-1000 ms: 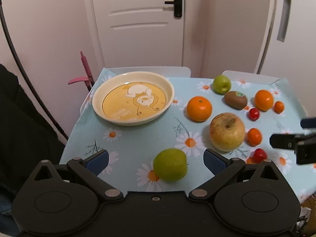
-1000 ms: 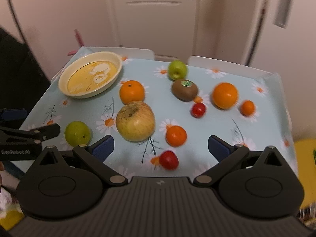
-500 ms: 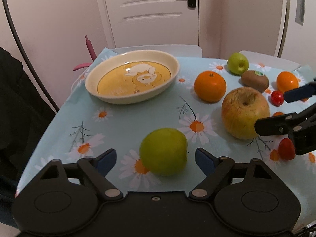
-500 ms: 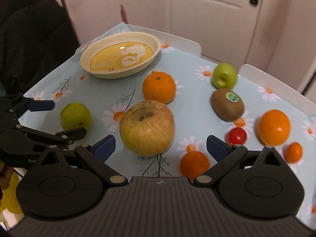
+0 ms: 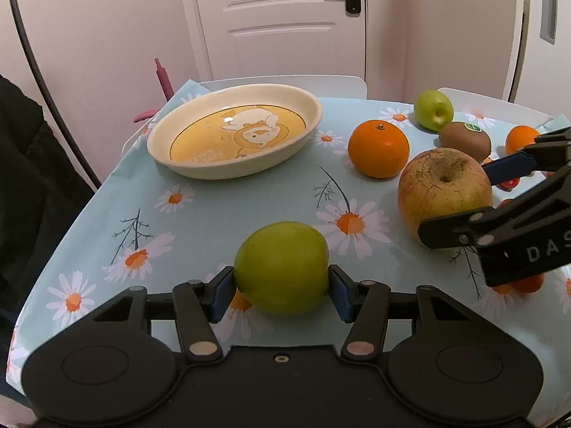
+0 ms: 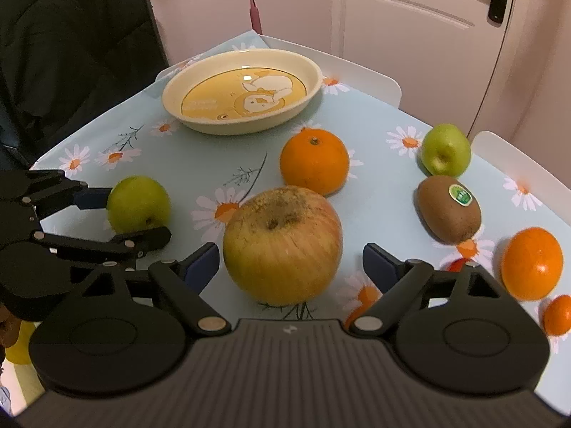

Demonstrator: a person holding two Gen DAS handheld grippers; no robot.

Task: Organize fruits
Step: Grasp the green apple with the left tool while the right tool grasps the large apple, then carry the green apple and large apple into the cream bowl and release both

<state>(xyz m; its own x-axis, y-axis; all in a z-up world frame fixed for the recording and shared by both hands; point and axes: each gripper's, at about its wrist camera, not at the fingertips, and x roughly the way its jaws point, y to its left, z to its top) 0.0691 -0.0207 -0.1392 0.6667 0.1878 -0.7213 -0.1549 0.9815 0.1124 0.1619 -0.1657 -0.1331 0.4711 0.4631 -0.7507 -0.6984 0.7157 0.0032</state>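
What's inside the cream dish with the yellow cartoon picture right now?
No fruit. The cream dish shows only its printed yellow cartoon base; both views show the inside bare. Its near inner wall is partly hidden by the rim. All the fruit lies outside it on the daisy tablecloth.

Left hand-held gripper [image 5: 282, 294] closed onto green apple [image 5: 282, 267], right hand-held gripper [image 6: 291, 267] now straddling big apple [image 6: 282, 246]

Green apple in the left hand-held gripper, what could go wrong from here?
1. The left hand-held gripper, whose jaws have just been closing, pinches the green apple at its round sides only, so it might slip out on lifting.
2. The right hand-held gripper straddles the big apple close by; the two could bump.
3. The orange lies beside the path to the bowl.
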